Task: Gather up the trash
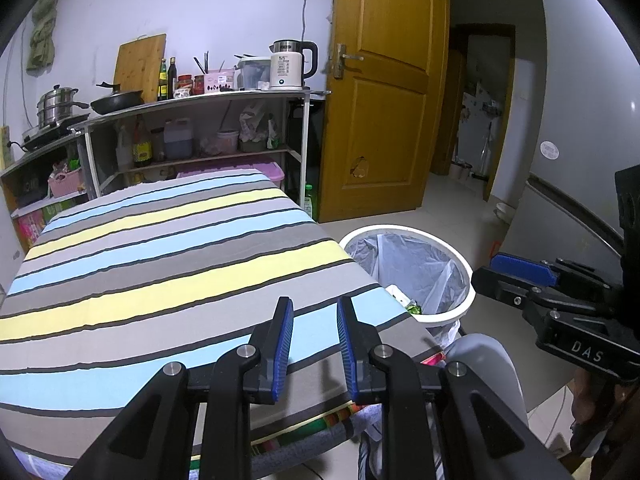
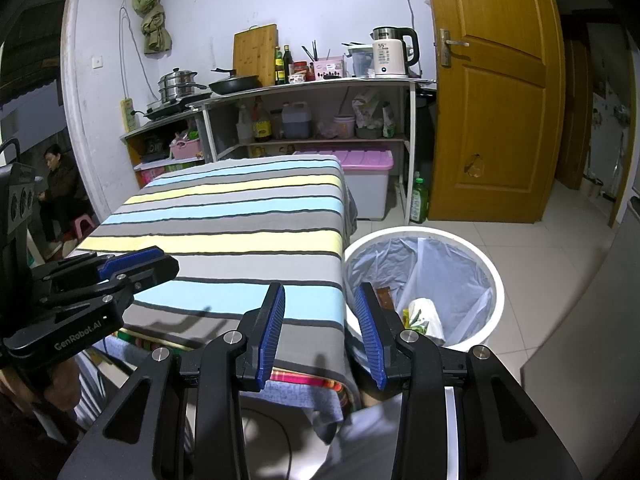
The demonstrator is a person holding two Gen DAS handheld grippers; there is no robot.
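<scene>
Left gripper [image 1: 315,320] held over the near edge of the striped tablecloth [image 1: 168,264], blue pads apart, nothing between them. Right gripper [image 2: 320,304] likewise spread and empty, poised at the cloth's near right corner, right finger over the rim of the white bin [image 2: 494,276]. Bin on the tiled floor just right of the table, lined with a clear bag, trash [image 2: 424,316] already lying inside: pale crumpled paper and a green-printed wrapper. Far behind, a shelf with a kettle [image 2: 390,54] and pans.
</scene>
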